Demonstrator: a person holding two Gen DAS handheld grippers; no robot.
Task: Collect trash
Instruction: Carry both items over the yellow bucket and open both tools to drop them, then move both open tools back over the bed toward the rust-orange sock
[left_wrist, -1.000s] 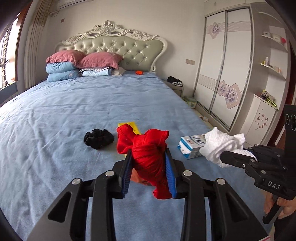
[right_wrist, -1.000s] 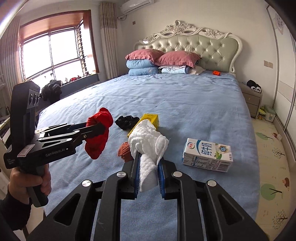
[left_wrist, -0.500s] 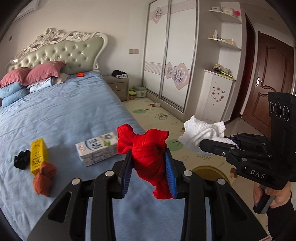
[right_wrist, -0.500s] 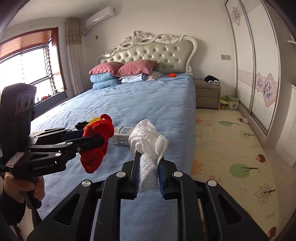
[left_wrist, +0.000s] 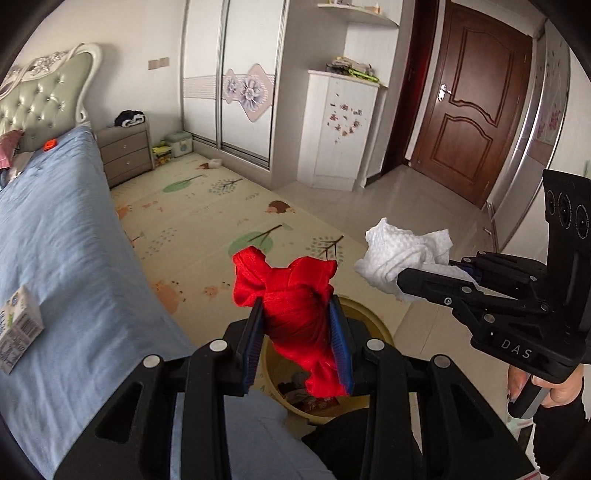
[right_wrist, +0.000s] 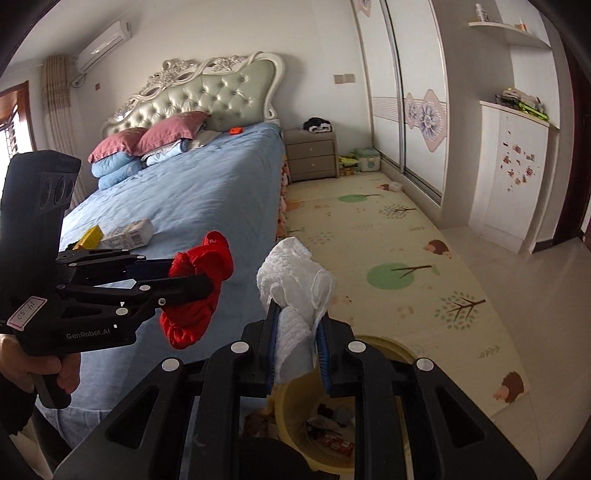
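— Swinging both my grippers away from the bed (left_wrist: 55, 236) is what has changed: a second ago they faced the headboard, with the black bundle and the milk carton ahead of them; now they look down past the mattress edge at the floor mat (left_wrist: 207, 229).

— And your left view?

— My left gripper (left_wrist: 297, 332) is pinching the red cloth wad (left_wrist: 291, 295) between its blue pads, same hold as before. Just below and beyond its fingertips sits the yellow bin (left_wrist: 373, 325), with dark scraps and wrappers already in the bottom. To its right my right gripper (left_wrist: 424, 280) carries the white paper towel (left_wrist: 402, 251). The milk carton (left_wrist: 18, 328) lies far off to the left, on the bed.

— Your right view?

— There the jaws are pressed tight on the white paper towel (right_wrist: 295, 295), which bulges out above the pads. The yellow bin (right_wrist: 391, 347) is directly under the fingertips; I see crumpled wrappers and something red inside. My left gripper (right_wrist: 199, 284) is beside it on the left, with the red cloth wad (right_wrist: 199, 291) hanging over the bed's corner rather than over the bin.

— So what does that mean?

— I'd judge both loads are nearly at the drop; the carton (right_wrist: 129, 232) and the yellow box (right_wrist: 90, 236) on the bed are left to fetch.
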